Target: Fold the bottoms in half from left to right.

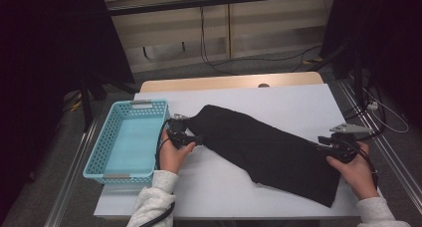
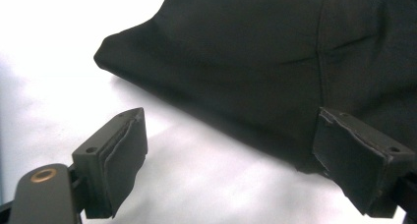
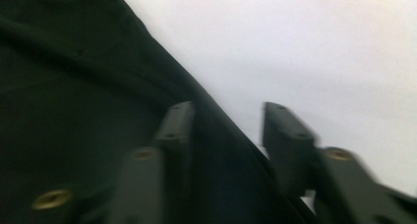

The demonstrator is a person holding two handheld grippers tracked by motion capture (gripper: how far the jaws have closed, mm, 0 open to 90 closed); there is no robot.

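Observation:
A long black cloth [image 1: 263,147] lies slantwise across the white table [image 1: 278,95], from the upper left to the lower right. My left gripper [image 1: 195,137] sits at the cloth's left end. In the left gripper view it [image 2: 226,155] is wide open, its right jaw against the edge of the cloth [image 2: 255,52] and its left jaw over bare table. My right gripper [image 1: 319,143] is at the cloth's right edge. In the blurred right gripper view it [image 3: 226,130] is open astride the cloth [image 3: 74,86], one jaw over fabric, the other over the table.
A light blue plastic basket [image 1: 99,147] stands empty at the table's left edge, right beside my left hand. Bare white table lies behind and in front of the cloth. Cables and dark stands are on the floor beyond the table.

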